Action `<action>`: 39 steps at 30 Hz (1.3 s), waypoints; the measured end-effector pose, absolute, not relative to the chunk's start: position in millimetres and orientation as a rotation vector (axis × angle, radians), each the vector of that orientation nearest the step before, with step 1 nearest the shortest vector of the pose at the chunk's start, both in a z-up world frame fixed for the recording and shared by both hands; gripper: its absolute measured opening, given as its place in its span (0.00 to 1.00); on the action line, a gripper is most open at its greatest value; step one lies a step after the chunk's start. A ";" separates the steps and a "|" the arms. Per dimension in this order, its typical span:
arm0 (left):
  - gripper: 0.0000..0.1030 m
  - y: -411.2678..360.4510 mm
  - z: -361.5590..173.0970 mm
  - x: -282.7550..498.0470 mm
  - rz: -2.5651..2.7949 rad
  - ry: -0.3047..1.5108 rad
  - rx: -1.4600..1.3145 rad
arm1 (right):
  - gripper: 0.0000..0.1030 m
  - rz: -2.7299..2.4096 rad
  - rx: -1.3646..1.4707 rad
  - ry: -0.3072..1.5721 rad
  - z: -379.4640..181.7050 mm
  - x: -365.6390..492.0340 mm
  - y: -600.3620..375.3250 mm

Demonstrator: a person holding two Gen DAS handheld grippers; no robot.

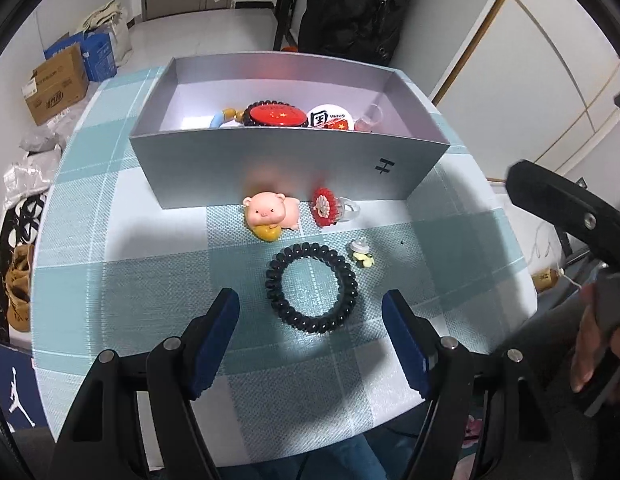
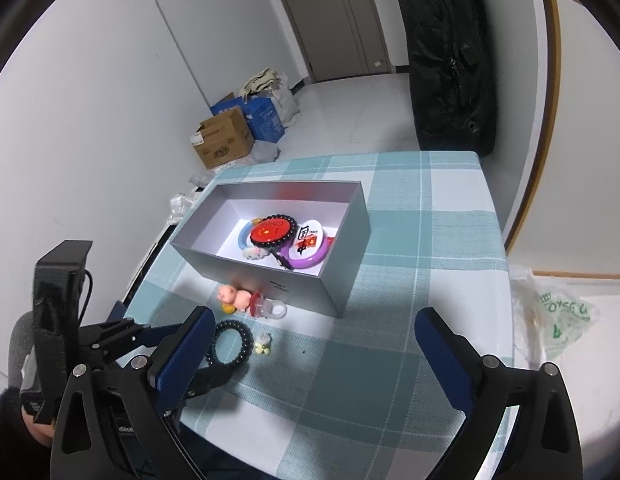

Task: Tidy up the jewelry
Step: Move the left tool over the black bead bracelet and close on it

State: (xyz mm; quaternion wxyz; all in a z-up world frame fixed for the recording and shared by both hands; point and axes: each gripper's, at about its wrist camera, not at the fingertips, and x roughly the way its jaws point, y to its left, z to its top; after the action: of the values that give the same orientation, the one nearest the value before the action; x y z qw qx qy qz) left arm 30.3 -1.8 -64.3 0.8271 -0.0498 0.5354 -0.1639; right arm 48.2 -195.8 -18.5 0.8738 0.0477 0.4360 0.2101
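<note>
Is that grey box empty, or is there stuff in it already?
Not empty. The grey box is open-topped and already holds a red badge, a white badge and a purple ring.

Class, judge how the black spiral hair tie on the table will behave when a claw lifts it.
The black spiral hair tie looks like coiled plastic, so probably springy and light. Lying flat, it seems unlikely to roll. Its glossy coils may slip between the left claw pads.

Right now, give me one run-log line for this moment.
left tool: open, around black coil bracelet | right tool: open, empty | pig charm, red ring: on cloth | box: part filled
</note>
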 end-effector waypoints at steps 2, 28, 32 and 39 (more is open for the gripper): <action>0.68 -5.0 -66.4 31.0 -0.340 1.144 -0.097 | 0.98 0.433 0.107 0.913 -18.2 47.7 -199.1; 0.39 -23.9 -68.1 24.7 -0.262 1.106 0.094 | 0.98 0.394 0.171 0.927 -17.1 50.4 -216.8; 0.37 -21.3 -66.9 25.2 -0.267 1.128 0.064 | 0.98 0.375 0.179 0.927 -17.1 51.2 -220.5; 0.36 -4.6 -52.4 31.9 -0.285 1.112 -0.043 | 0.98 0.370 0.174 0.952 -22.4 51.3 -218.5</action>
State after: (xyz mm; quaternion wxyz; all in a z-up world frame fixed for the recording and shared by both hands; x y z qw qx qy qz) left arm 31.9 -4.6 -52.4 0.8397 -0.0202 0.5257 -0.1347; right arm 51.3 -218.5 -22.4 0.8689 0.0831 0.4549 0.1767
